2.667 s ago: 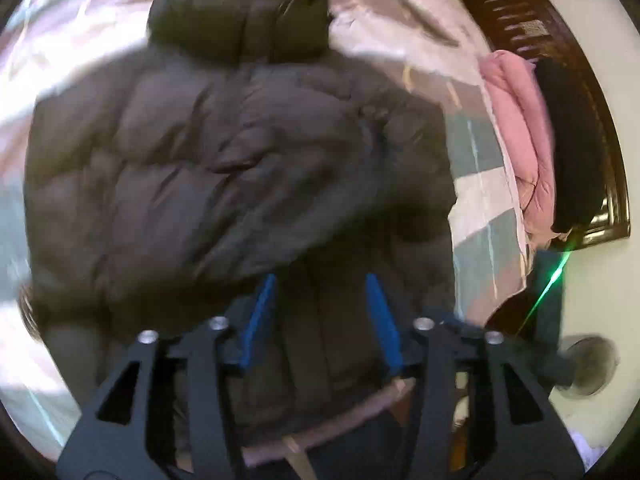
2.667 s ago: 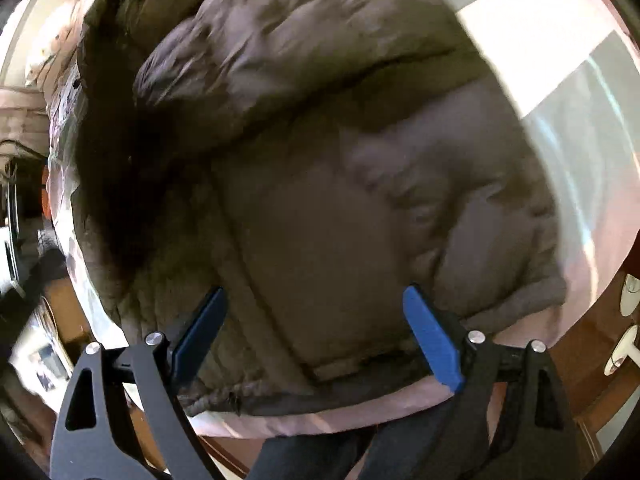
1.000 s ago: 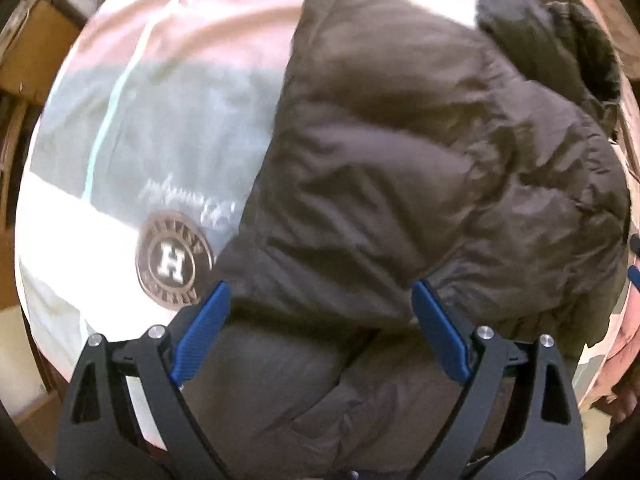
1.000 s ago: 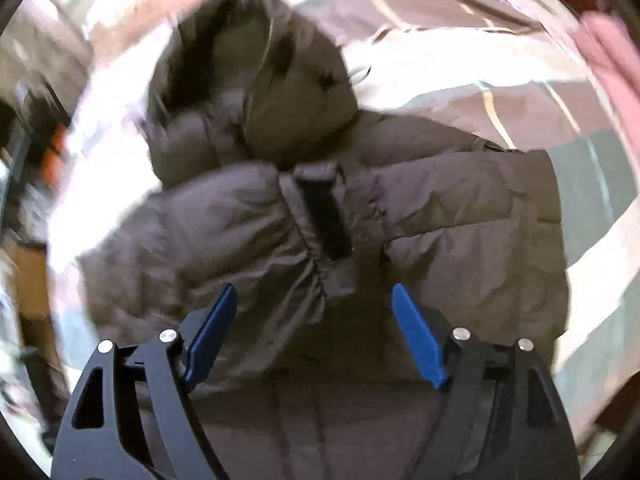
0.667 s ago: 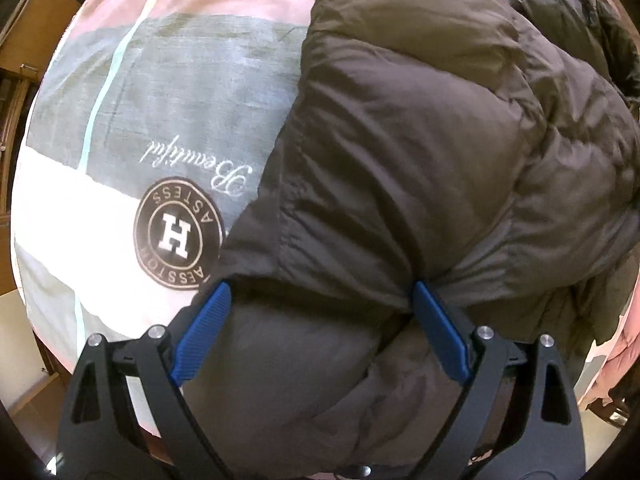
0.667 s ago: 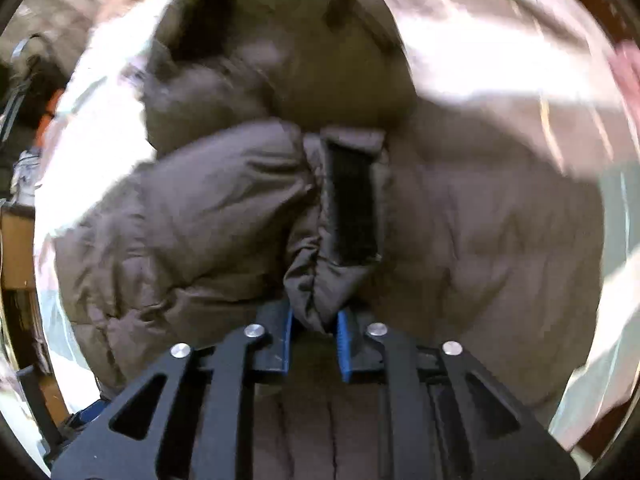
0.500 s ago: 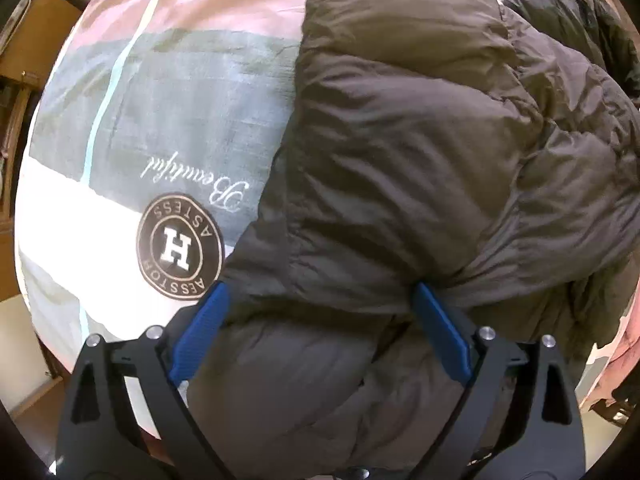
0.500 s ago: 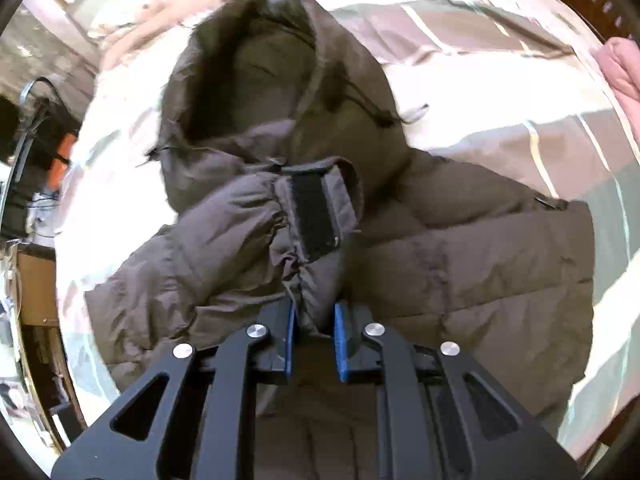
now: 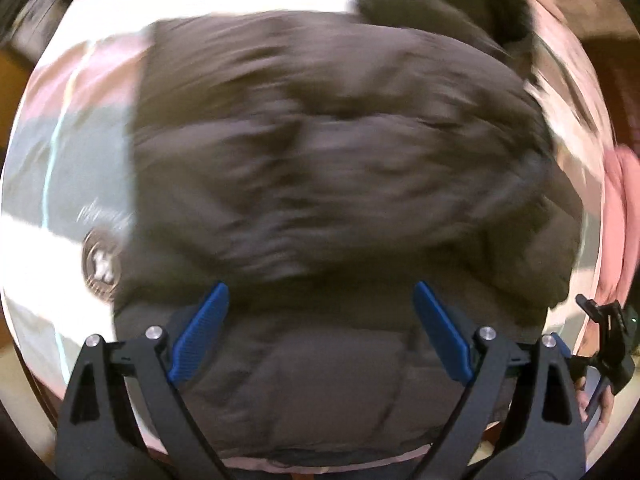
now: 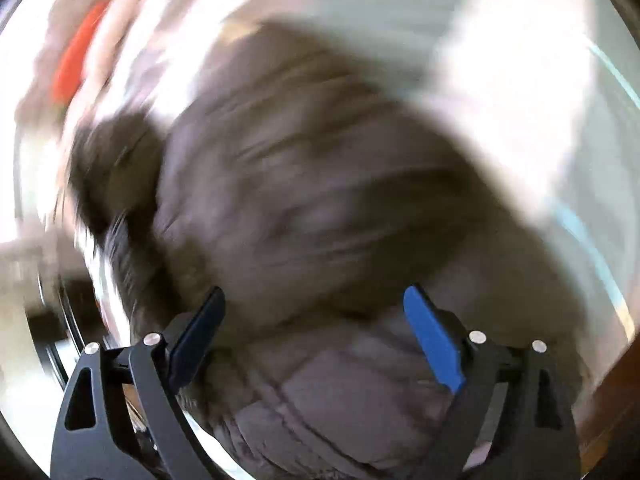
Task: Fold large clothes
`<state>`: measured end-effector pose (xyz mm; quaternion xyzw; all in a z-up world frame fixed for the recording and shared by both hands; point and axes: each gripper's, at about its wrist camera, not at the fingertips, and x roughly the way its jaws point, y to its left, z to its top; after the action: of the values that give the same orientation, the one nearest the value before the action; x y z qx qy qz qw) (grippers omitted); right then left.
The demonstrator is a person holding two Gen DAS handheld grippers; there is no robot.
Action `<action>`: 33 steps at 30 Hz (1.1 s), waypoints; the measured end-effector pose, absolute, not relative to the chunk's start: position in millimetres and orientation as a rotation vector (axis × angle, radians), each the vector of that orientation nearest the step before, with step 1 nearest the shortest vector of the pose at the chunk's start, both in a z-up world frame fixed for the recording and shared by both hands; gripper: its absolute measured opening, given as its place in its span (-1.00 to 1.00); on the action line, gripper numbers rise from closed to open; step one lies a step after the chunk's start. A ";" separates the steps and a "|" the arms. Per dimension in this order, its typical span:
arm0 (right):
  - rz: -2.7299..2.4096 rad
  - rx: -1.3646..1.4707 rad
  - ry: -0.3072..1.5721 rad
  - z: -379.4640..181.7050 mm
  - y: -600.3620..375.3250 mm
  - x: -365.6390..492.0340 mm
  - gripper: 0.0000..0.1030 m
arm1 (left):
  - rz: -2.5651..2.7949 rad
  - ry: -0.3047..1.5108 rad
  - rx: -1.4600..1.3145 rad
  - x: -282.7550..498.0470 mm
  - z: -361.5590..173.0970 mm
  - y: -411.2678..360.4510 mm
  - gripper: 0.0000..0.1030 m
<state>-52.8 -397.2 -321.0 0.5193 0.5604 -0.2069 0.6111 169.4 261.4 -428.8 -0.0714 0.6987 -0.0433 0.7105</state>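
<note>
From the left wrist, the left gripper (image 9: pixel 320 332) stood with its 2 blue pads wide apart, nothing pressed between them, above the dark puffer jacket (image 9: pixel 328 168). The jacket lay spread across the striped bedspread (image 9: pixel 68 152), filling most of the blurred view, its hood (image 9: pixel 444 4) at the far right. At near left, a round printed emblem (image 9: pixel 101 266) on the bedspread was half covered by the jacket's edge. A pink garment (image 9: pixel 618 208) lay at the right rim. At near right, part of the right gripper (image 9: pixel 608 340) and a hand (image 9: pixel 596 408) showed just past the jacket. Compared with half a second before, the jacket sat more centrally and the emblem was closer to the left rim and more hidden.

From the right wrist, the right gripper (image 10: pixel 314 336) had its jaws opening, already well apart, with nothing clamped; the jacket (image 10: pixel 320 220) lay beneath and beyond them. The picture was heavily smeared. The hood (image 10: pixel 108 172) showed as a dark mass at left, pale bedspread (image 10: pixel 540 100) at far right, and an orange blur (image 10: pixel 78 56) at far left that I cannot identify. Half a second earlier these jaws had been shut on the jacket's cuff; that cuff was now free of them.
</note>
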 end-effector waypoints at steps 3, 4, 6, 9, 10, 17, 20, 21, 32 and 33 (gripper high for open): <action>-0.515 1.279 1.285 -330.2 -427.6 -77.0 0.77 | -0.162 1.540 -0.063 173.9 -420.5 202.4 0.88; -0.506 1.298 1.276 -333.3 -436.3 -77.9 0.77 | -0.177 1.542 -0.050 177.9 -422.9 187.7 0.89; -0.479 1.320 1.254 -339.0 -450.8 -70.7 0.77 | -0.210 1.558 -0.025 183.9 -429.3 152.8 0.89; -0.371 1.368 1.198 -345.2 -455.3 -49.0 0.66 | -0.207 1.588 0.031 198.4 -454.3 111.4 0.89; -0.353 1.360 1.195 -344.4 -455.1 -41.1 0.60 | -0.194 1.595 0.056 202.7 -461.1 101.9 0.89; -0.274 1.321 1.190 -318.0 -456.6 -21.4 0.52 | 0.050 1.751 0.343 230.7 -546.1 89.9 0.96; -0.242 1.286 1.184 -309.2 -460.5 -27.4 0.52 | 0.073 1.772 0.284 239.3 -546.7 100.7 0.96; -0.206 1.297 1.165 -307.9 -462.3 -23.4 0.52 | 0.069 1.763 0.299 238.8 -545.4 97.8 0.96; -0.161 1.012 1.494 -361.0 -393.4 13.9 0.52 | -0.009 1.696 0.152 207.3 -501.0 115.7 0.96; -0.125 1.010 1.425 -342.0 -390.7 5.1 0.52 | -0.019 1.687 0.145 198.9 -492.4 124.8 0.96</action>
<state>5.1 -390.7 -342.0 0.4429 0.6250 -0.0550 0.6405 198.9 124.8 -492.4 0.0640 0.7463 -0.0083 0.6625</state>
